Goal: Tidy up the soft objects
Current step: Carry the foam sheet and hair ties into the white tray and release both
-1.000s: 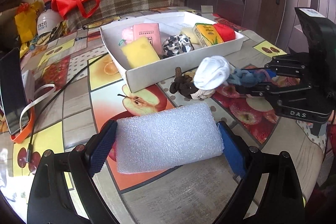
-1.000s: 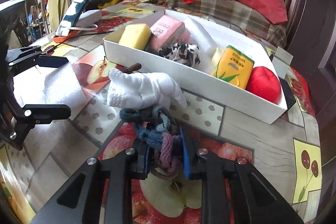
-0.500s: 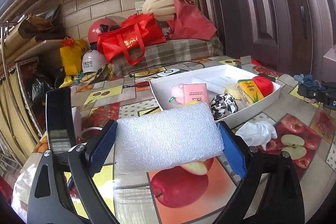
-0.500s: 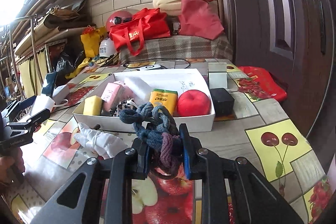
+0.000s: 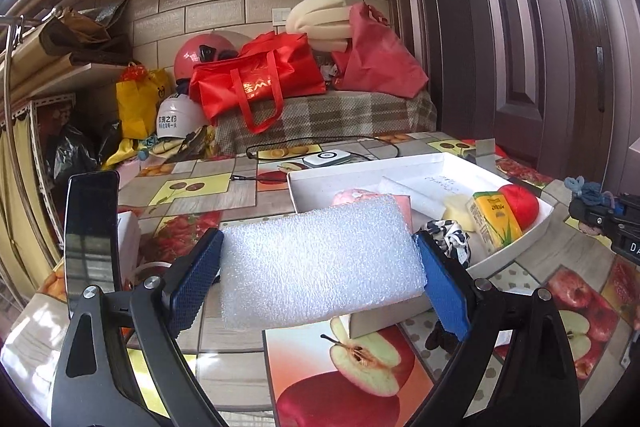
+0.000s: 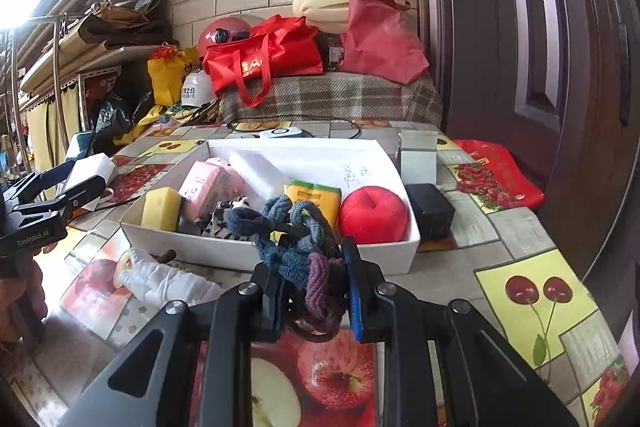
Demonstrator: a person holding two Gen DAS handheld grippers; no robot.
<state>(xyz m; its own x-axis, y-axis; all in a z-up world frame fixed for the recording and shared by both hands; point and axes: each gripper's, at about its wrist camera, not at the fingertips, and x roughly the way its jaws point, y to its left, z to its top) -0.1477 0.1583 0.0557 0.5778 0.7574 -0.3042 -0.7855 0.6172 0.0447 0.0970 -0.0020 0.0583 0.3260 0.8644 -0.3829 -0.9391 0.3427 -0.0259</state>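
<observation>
Left wrist view: left gripper [image 5: 320,269] squeezing a white foam block [image 5: 320,263], long side running left to right between the blue pads [image 5: 194,281], up off the fruit-print table [image 5: 224,187]. White box [image 5: 516,239] just past the block, far and a bit right, so probably only a short push forward and right to drop it in. Right wrist view: right gripper [image 6: 312,293] clamped on a blue and purple knit rope [image 6: 296,239], hanging near the box's near wall [image 6: 248,253]. Box straight ahead of it, close. Inside already: yellow sponge [image 6: 162,203], pink pack [image 6: 204,185], red ball [image 6: 374,213], yellow-green pack [image 6: 314,197]. White sock [image 6: 160,277] lying on the table, near left of the box, not yet picked up.
</observation>
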